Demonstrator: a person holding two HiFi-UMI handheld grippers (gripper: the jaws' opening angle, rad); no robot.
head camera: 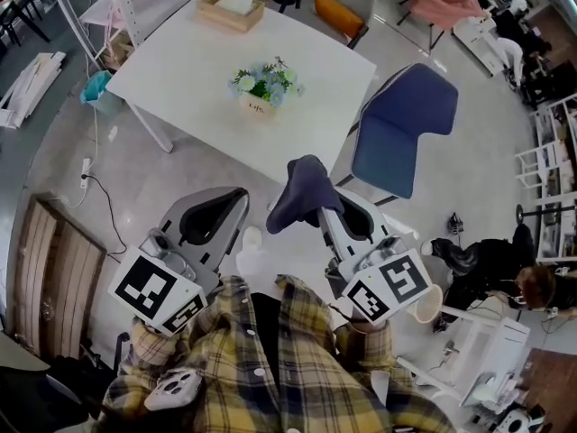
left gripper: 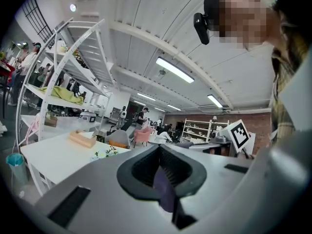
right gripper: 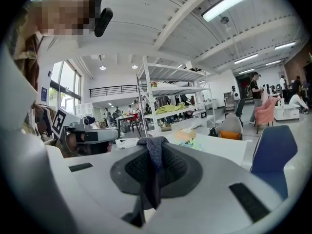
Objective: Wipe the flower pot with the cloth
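A small flower pot [head camera: 261,105] with pale blue and white flowers stands on the white table [head camera: 185,70], towards its near edge. It also shows small in the left gripper view [left gripper: 105,153] and the right gripper view [right gripper: 190,141]. A dark blue cloth [head camera: 303,191] is draped over the tip of my right gripper [head camera: 320,209], which is shut on it; the knit cloth [right gripper: 152,152] hangs down between the jaws [right gripper: 153,168]. My left gripper [head camera: 215,207] is held beside it, shut [left gripper: 161,175], with nothing hanging from it. Both grippers are short of the table.
A wooden tissue box [head camera: 229,9] sits at the table's far edge. A blue chair [head camera: 404,124] stands right of the table, close to my right gripper. A teal bin [head camera: 96,89] and white shelving [left gripper: 73,82] are at the left. People sit at desks on the right.
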